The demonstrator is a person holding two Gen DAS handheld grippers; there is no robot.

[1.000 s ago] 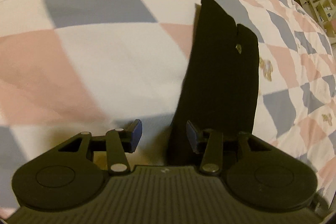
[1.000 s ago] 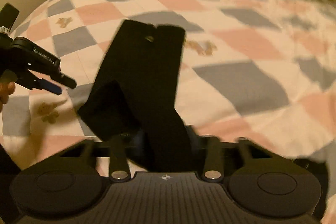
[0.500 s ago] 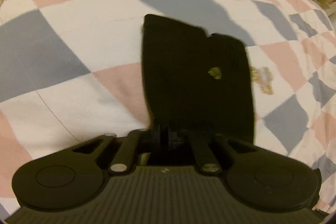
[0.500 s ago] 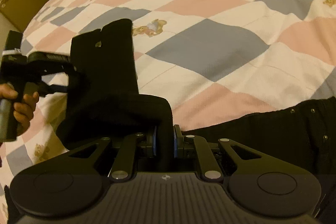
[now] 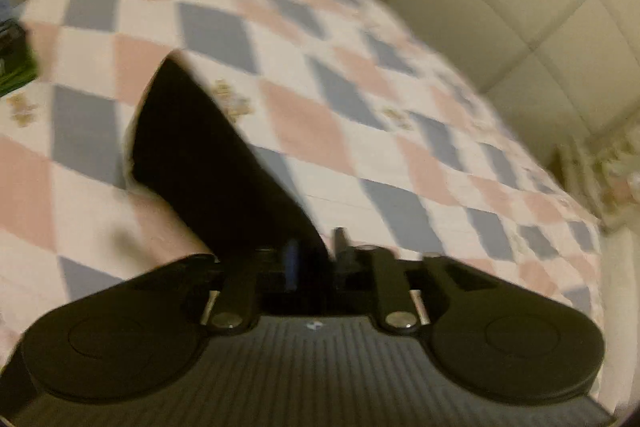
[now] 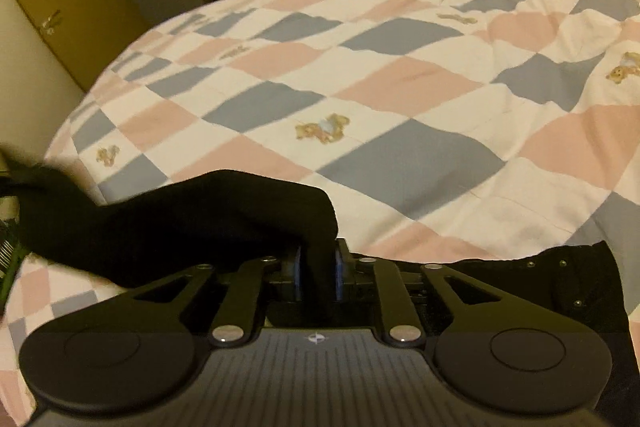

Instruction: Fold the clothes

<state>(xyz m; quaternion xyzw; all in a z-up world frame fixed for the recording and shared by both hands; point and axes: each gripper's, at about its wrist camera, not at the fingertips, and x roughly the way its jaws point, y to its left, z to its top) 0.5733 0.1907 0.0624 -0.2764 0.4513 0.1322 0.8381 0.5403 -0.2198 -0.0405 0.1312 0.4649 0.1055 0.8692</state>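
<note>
Right wrist view shows the black garment [image 6: 192,223], plain, dark and matte, draped from nine o'clock across to the right gripper [image 6: 317,273], where a fold sits between its blue pads [image 6: 338,275] as the jaws open. Left wrist view, blurred, has the same cloth [image 5: 208,163] running from eleven o'clock down into the left gripper [image 5: 314,259], jaws narrow and opening, above the checked quilt [image 5: 400,155].

right tongs [image 6: 317,273] opening, black garment [image 6: 192,223] between pads, over quilt [image 6: 400,87].
</note>
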